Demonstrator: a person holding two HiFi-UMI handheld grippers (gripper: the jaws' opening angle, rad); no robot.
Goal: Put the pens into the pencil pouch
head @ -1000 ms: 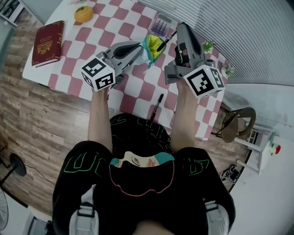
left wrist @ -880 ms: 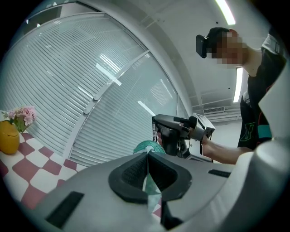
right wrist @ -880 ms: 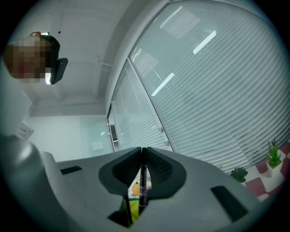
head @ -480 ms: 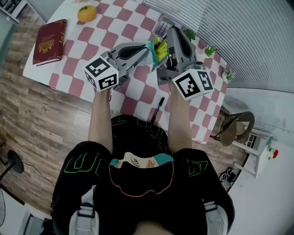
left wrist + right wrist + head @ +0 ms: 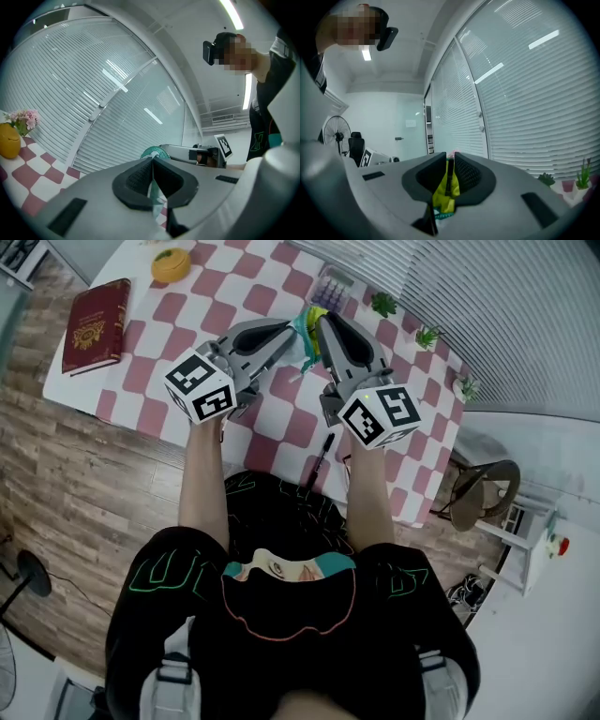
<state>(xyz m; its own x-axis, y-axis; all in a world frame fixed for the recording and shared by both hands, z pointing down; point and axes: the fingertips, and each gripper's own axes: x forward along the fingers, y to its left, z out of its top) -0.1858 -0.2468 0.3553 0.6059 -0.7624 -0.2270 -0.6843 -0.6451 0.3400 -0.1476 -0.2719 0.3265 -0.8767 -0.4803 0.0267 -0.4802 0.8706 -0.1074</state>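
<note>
The teal and yellow pencil pouch (image 5: 310,326) hangs above the checked table (image 5: 178,310), between the two gripper tips. My left gripper (image 5: 292,336) is shut on its teal edge (image 5: 153,151) and holds it up. My right gripper (image 5: 321,322) comes at the pouch from the right and is shut on a thin black pen (image 5: 448,177). The pen stands between its pads, over the yellow fabric (image 5: 441,198) of the pouch mouth. A second black pen (image 5: 322,457) lies on the table near the front edge, between my forearms.
A red book (image 5: 97,324) lies at the table's left end and a yellow round object (image 5: 170,263) at the far left. A clear box (image 5: 335,287) and small potted plants (image 5: 427,336) line the far edge by the blinds. A stool (image 5: 483,488) stands to the right.
My right gripper has swung left and down with the pen, right up to the pouch. The left gripper and the pouch have stayed in place.
</note>
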